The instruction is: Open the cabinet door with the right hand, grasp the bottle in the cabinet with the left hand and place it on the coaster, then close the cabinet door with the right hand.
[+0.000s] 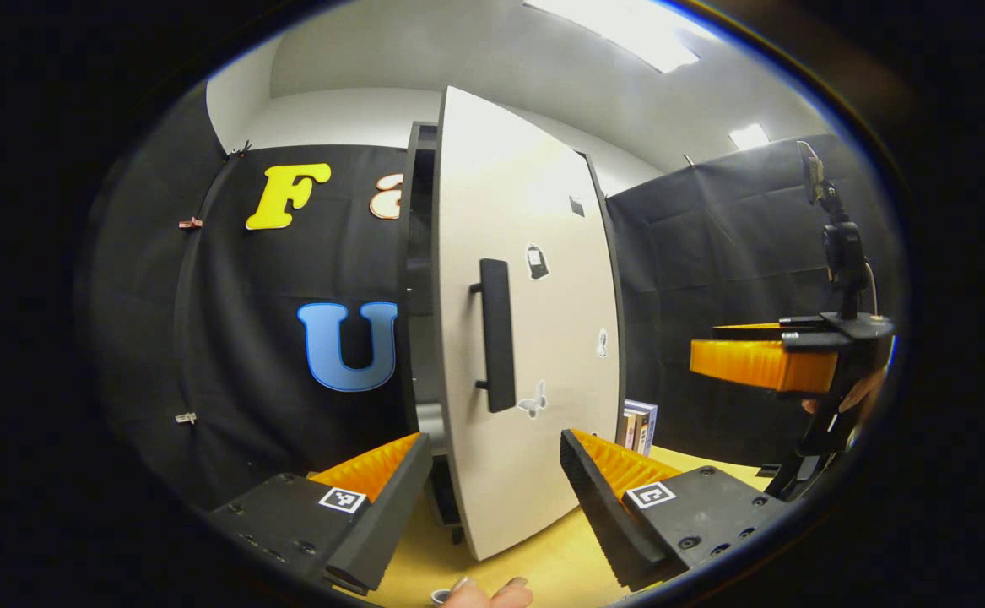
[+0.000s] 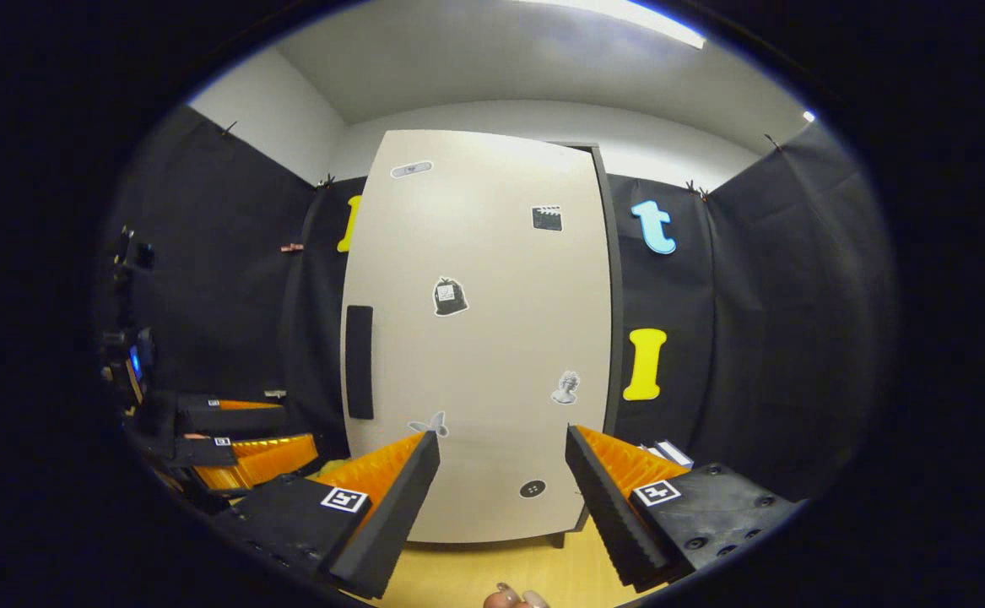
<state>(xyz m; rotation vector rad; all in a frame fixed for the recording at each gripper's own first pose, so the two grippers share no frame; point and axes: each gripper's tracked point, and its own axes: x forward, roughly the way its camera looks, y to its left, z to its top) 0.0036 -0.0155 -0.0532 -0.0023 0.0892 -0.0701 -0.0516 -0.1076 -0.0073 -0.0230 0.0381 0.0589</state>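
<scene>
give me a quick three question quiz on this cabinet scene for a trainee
1. True or false: the right gripper is shut on the black bar handle of the pale cabinet door.
2. Seen from the left gripper view, the door is: A) ajar B) flush shut C) taken off.
3. What stands on the wooden tabletop just right of the door in that view?

Key: 1 false, its jaws are open and hold nothing. 2 A. 3 upright books.
</scene>
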